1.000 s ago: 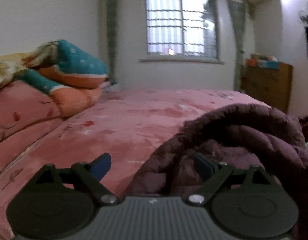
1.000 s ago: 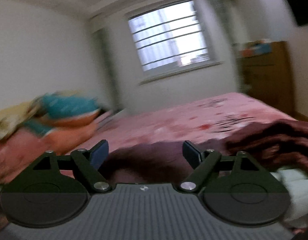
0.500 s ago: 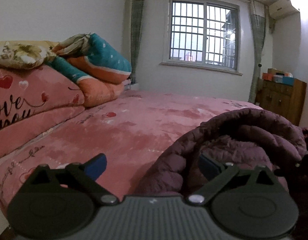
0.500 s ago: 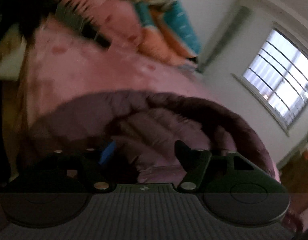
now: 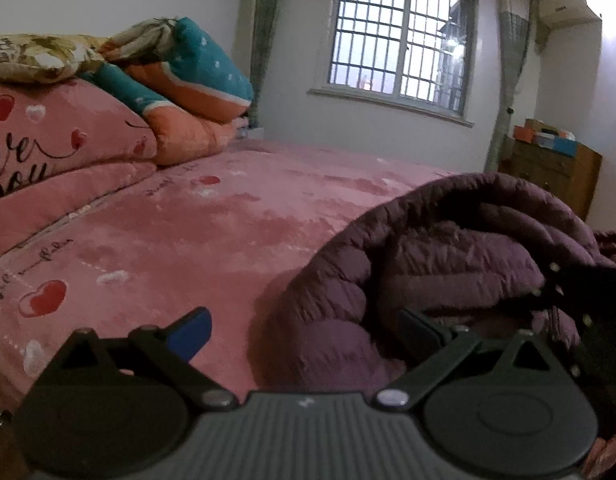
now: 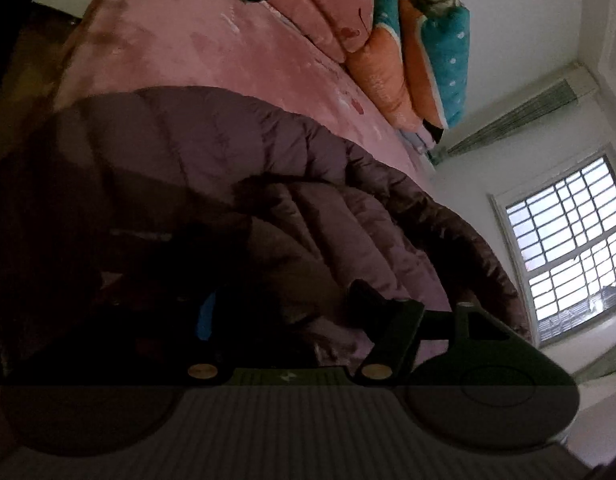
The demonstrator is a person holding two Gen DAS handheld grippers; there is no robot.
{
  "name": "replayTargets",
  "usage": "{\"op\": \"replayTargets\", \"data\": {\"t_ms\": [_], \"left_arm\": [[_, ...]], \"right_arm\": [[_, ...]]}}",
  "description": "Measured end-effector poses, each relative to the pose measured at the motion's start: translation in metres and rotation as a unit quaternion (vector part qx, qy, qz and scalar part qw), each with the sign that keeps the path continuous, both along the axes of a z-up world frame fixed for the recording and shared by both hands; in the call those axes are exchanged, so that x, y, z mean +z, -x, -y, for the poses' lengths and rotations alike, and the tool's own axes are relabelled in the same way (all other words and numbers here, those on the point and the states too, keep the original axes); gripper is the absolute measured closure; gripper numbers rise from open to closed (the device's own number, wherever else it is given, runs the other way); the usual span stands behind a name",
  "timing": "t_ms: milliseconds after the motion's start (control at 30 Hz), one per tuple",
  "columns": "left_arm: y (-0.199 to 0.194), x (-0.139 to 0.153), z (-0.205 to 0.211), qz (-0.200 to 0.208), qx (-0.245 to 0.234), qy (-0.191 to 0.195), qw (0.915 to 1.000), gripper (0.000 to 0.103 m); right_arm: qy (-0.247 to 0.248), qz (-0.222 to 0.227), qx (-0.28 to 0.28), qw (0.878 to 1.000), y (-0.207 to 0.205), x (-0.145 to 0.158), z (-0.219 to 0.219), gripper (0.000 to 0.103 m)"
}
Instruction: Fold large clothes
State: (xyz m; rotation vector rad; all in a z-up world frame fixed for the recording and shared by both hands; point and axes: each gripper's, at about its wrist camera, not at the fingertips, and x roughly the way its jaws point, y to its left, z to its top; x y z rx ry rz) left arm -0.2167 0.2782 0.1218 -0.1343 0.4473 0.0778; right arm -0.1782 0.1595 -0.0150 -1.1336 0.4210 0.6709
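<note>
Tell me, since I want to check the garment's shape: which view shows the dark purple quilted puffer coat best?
The right wrist view: the dark purple quilted puffer coat spreads across the pink bed. The left wrist view shows only its bunched near edge.

From my left view, the jacket (image 5: 447, 264) lies on the bed (image 5: 212, 232) at right; pillows (image 5: 180, 92) are stacked far left, the window (image 5: 399, 52) behind, a dresser (image 5: 555, 176) to its right.
</note>
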Motion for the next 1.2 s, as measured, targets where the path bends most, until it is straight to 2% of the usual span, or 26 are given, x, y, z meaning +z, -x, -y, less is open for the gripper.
{"op": "replayTargets", "data": {"t_ms": [67,167,267,367,467,500,567,700,733,800,867,933,1000,1033,1067,1200], "left_arm": [[0.001,-0.002,0.0,0.0,-0.007,-0.001,1.0,0.004],[0.002,-0.006,-0.004,-0.001,-0.011,0.009,0.9999,0.004],[0.002,-0.011,-0.007,-0.008,-0.014,0.023,0.9996,0.004],[0.003,-0.015,-0.006,-0.014,-0.025,0.029,0.9992,0.005],[0.004,-0.018,0.002,-0.015,-0.045,0.03,0.9984,0.006],[0.005,-0.018,0.006,-0.015,-0.056,0.029,0.9979,0.006],[0.007,-0.018,0.018,-0.013,-0.083,0.022,0.9962,0.006],[0.012,-0.019,0.046,-0.004,-0.142,-0.013,0.9897,0.006],[0.012,-0.019,0.054,-0.002,-0.157,-0.02,0.9874,0.006],[0.011,-0.02,0.07,0.001,-0.184,-0.035,0.9823,0.006],[0.008,-0.02,0.084,0.003,-0.199,-0.045,0.979,0.006],[0.002,-0.019,0.097,0.01,-0.212,-0.045,0.9762,0.007],[-0.007,-0.017,0.111,0.023,-0.219,-0.047,0.9744,0.007],[-0.012,-0.017,0.115,0.027,-0.22,-0.048,0.9739,0.007],[-0.017,-0.017,0.124,0.031,-0.223,-0.053,0.973,0.007],[-0.029,-0.026,0.155,0.048,-0.254,-0.076,0.9631,0.007]], "right_arm": [[-0.012,-0.013,-0.013,1.0,-0.007,-0.001,-0.002,0.044],[-0.028,-0.033,-0.033,0.999,-0.024,-0.013,-0.011,0.051],[-0.059,-0.059,-0.06,0.995,-0.036,-0.014,-0.012,0.066],[-0.155,-0.127,-0.125,0.972,-0.06,0.004,-0.005,0.078],[-0.261,-0.181,-0.176,0.932,-0.083,0.03,0.009,0.084],[-0.297,-0.195,-0.189,0.916,-0.091,0.041,0.014,0.085],[-0.376,-0.221,-0.212,0.874,-0.108,0.065,0.029,0.085],[-0.538,-0.269,-0.24,0.762,-0.141,0.112,0.074,0.085],[-0.576,-0.283,-0.247,0.726,-0.15,0.121,0.089,0.084],[-0.628,-0.311,-0.255,0.666,-0.161,0.129,0.114,0.084],[-0.669,-0.331,-0.258,0.614,-0.166,0.132,0.137,0.084],[-0.701,-0.347,-0.257,0.568,-0.167,0.129,0.158,0.084],[-0.722,-0.362,-0.256,0.531,-0.167,0.124,0.173,0.084],[-0.729,-0.367,-0.255,0.518,-0.166,0.121,0.18,0.084],[-0.735,-0.37,-0.254,0.508,-0.165,0.12,0.186,0.084],[-0.754,-0.373,-0.247,0.482,-0.158,0.115,0.197,0.084]]}}
